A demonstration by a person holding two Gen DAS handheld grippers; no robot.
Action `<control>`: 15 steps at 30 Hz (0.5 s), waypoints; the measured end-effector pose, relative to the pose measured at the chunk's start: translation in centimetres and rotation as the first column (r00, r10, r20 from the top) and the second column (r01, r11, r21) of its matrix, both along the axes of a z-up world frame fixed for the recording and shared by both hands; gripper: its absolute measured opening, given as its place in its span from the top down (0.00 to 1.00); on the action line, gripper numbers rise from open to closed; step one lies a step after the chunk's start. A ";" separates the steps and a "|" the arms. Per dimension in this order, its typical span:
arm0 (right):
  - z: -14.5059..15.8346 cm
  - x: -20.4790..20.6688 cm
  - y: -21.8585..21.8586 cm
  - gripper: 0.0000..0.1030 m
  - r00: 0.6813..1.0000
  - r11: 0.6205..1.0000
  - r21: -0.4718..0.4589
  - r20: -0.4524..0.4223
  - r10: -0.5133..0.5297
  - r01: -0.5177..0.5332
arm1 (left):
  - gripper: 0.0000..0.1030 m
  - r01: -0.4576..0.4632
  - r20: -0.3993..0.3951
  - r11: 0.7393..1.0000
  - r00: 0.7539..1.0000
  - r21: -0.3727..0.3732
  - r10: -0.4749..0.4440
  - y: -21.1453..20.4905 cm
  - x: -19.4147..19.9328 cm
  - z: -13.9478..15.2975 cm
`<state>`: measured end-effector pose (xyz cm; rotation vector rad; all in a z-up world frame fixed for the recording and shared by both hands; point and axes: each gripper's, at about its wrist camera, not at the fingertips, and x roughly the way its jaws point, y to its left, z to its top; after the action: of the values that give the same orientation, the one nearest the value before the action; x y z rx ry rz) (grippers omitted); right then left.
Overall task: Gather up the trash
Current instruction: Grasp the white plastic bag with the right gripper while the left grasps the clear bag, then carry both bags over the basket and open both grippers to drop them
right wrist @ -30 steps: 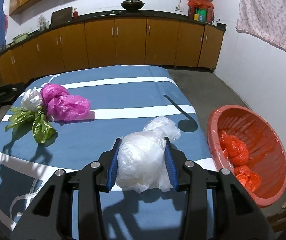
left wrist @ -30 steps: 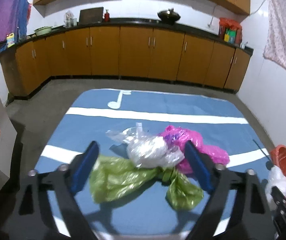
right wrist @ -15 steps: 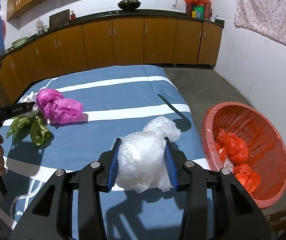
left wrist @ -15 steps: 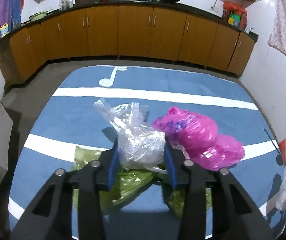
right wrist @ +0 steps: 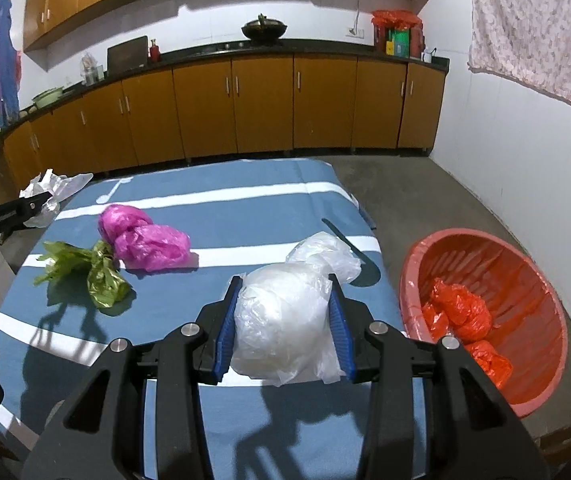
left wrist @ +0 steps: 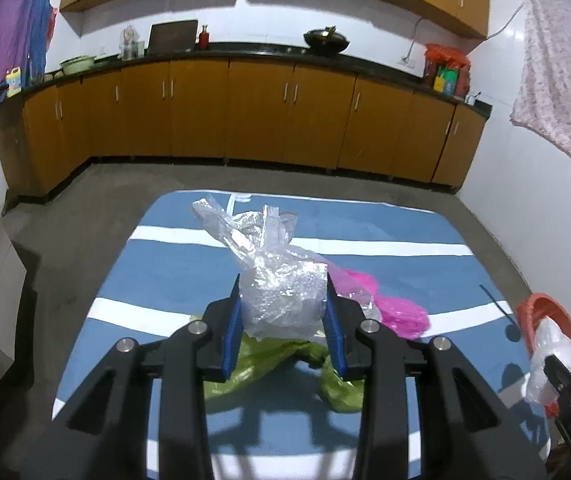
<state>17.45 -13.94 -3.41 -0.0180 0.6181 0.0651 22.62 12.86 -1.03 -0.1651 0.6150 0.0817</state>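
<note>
Presently: left gripper [left wrist: 283,322] fingers clamped on clear bag [left wrist: 281,292], lifted above the bench [left wrist: 405,264]. Right gripper [right wrist: 283,326] fingers clamped on white bag [right wrist: 281,320], basket [right wrist: 413,280] right of them. Both bags light, soft, slippery; grip the bunched middle.

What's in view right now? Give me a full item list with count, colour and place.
clear bag: 1, transparent, held above the table
white bag: 1, white, held near the table's right edge
pink bag: 1, magenta, on the table
green bag: 1, green, beside the pink bag
red bags: at least 2, in the basin
basin: 1, red, on the floor right of the table
table: 1, blue with white stripes
left gripper: shut on clear bag
right gripper: shut on white bag
</note>
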 end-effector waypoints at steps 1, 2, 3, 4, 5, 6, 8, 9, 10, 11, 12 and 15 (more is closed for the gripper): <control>0.2 -0.2 0.0 0.59 1.000 1.000 -0.001 0.008 0.001 -0.001 | 0.66 0.007 0.005 1.000 1.000 0.000 -0.007 -0.2 -0.5 0.3; 0.5 -0.5 -0.1 0.59 1.000 1.000 -0.004 0.017 0.001 -0.001 | 0.66 0.018 0.011 1.000 1.000 -0.003 -0.018 -0.5 -1.1 0.6; 0.8 -0.7 -0.2 0.59 1.000 1.000 -0.006 0.024 0.001 -0.001 | 0.66 0.029 0.015 1.000 0.999 -0.008 -0.029 -0.8 -1.6 0.9; 1.0 -1.0 -0.3 0.59 1.000 1.000 -0.008 0.031 0.002 -0.002 | 0.66 0.041 0.018 0.999 0.999 -0.011 -0.041 -1.2 -2.1 1.1; 1.4 -1.3 -0.4 0.59 0.999 1.000 -0.012 0.041 0.001 0.000 | 0.66 0.053 0.020 0.998 0.998 -0.015 -0.053 -1.5 -2.5 1.3; 1.6 -1.5 -0.6 0.59 0.999 1.000 -0.016 0.049 -0.001 0.001 | 0.65 0.063 0.021 0.998 0.998 -0.017 -0.062 -1.8 -2.9 1.5; 2.1 -2.1 -1.0 0.59 0.998 1.000 -0.024 0.066 -0.005 0.007 | 0.65 0.089 0.026 0.996 0.996 -0.020 -0.088 -2.8 -3.8 1.9; 2.2 -2.2 -1.2 0.59 0.997 1.000 -0.027 0.071 -0.007 0.009 | 0.65 0.103 0.030 0.995 0.994 -0.016 -0.102 -3.3 -4.4 2.1; 2.4 -2.5 -1.4 0.59 0.997 0.999 -0.031 0.079 -0.010 0.012 | 0.65 0.110 0.032 0.994 0.993 -0.013 -0.110 -3.6 -4.6 2.2; 2.6 -2.8 -1.6 0.59 0.996 0.999 -0.037 0.089 -0.013 0.017 | 0.65 0.125 0.038 0.992 0.991 -0.003 -0.124 -4.3 -5.1 2.4; 2.8 -3.0 -1.8 0.59 0.995 0.999 -0.044 0.097 -0.016 0.021 | 0.65 0.132 0.041 0.991 0.990 0.001 -0.132 -4.5 -5.4 2.5; 3.1 -3.7 -2.3 0.59 0.993 0.998 -0.063 0.117 -0.024 0.031 | 0.65 0.166 0.054 0.986 0.984 0.016 -0.167 -5.8 -6.3 3.1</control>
<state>13.75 -16.26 -0.29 -0.0756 0.5035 0.0169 16.31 7.05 2.04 -0.1040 0.5710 -0.0811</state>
